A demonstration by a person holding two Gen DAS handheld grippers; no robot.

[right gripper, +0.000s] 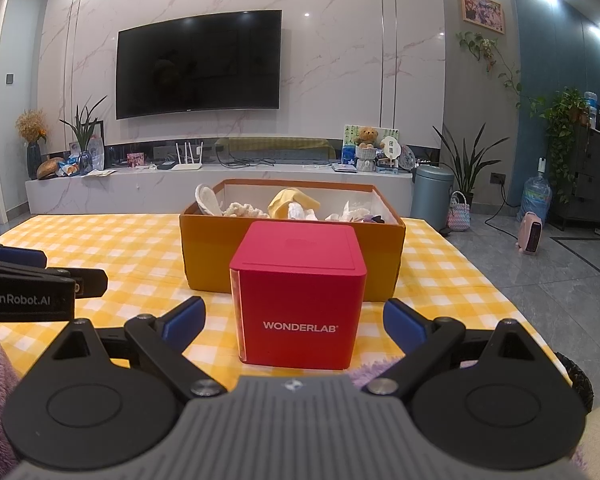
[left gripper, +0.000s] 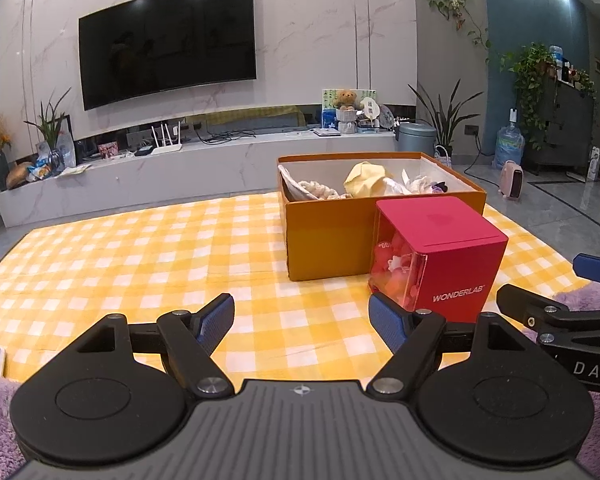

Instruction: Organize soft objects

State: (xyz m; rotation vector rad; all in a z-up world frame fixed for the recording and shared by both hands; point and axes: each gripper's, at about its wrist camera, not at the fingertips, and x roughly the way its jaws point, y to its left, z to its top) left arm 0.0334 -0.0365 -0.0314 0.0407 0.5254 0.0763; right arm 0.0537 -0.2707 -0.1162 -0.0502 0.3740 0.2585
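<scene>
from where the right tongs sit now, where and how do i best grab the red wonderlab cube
Take the red cube by its two flat vertical side faces, coming straight in from the near, logo side. It stands upright on the checked cloth, squarely between the open right tongs, so the pads meet parallel walls. The orange box stands close behind it, so approaching from the back looks blocked. The left tongs are open and hold nothing.

Ahead of me a dark television (right gripper: pixel 198 65) hung on the marble wall, a teddy bear (right gripper: pixel 367 136) sat on the console, and a water jug (right gripper: pixel 536 197) stood at right.
</scene>
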